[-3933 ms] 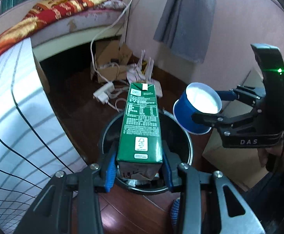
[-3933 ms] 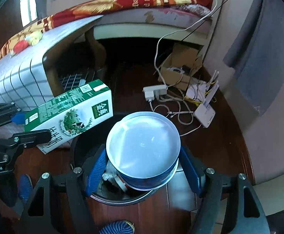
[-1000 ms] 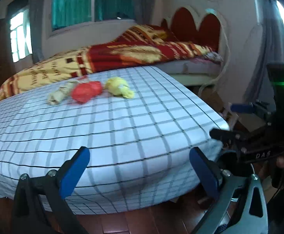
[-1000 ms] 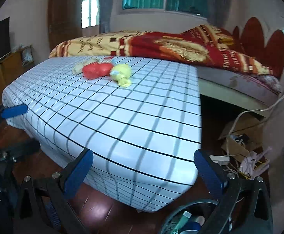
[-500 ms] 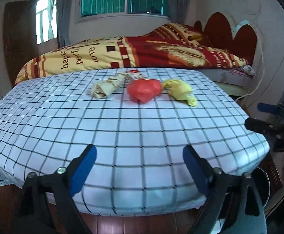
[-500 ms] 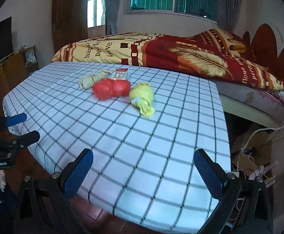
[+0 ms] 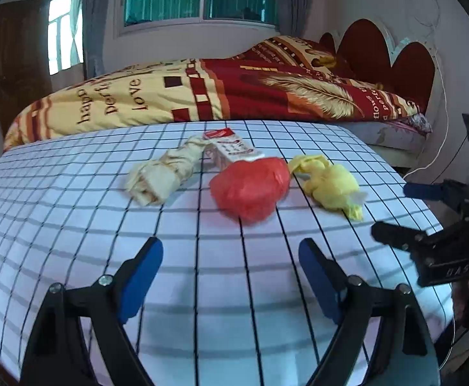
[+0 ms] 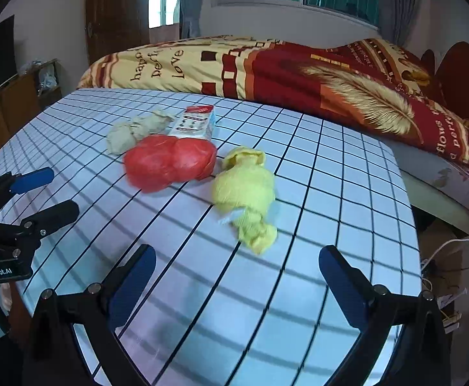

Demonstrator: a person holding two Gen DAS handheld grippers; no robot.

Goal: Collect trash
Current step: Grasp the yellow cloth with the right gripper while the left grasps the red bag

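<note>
Several pieces of trash lie on the checked tablecloth (image 7: 73,225): a crumpled beige bag (image 7: 163,173), a small red-and-white carton (image 7: 231,146), a red plastic bag (image 7: 250,189) and a yellow plastic bag (image 7: 331,183). My left gripper (image 7: 231,251) hovers over the cloth short of the red bag (image 8: 170,165); its jaws are closing with nothing between them. My right gripper (image 8: 237,254) stands wide open just short of the yellow bag (image 8: 244,193), touching nothing. Each gripper shows in the other's view: the right gripper (image 7: 393,209) at the right edge, the left gripper (image 8: 57,191) at the left edge.
Behind the table lies a bed with a red and yellow blanket (image 7: 234,93). A wooden cabinet (image 8: 9,103) stands at the far left. White cables and a cardboard box (image 8: 443,257) are on the floor right of the table.
Both grippers have moved in over the table toward the trash, which now looks larger and nearer. The left jaws stand narrower than a second ago.
</note>
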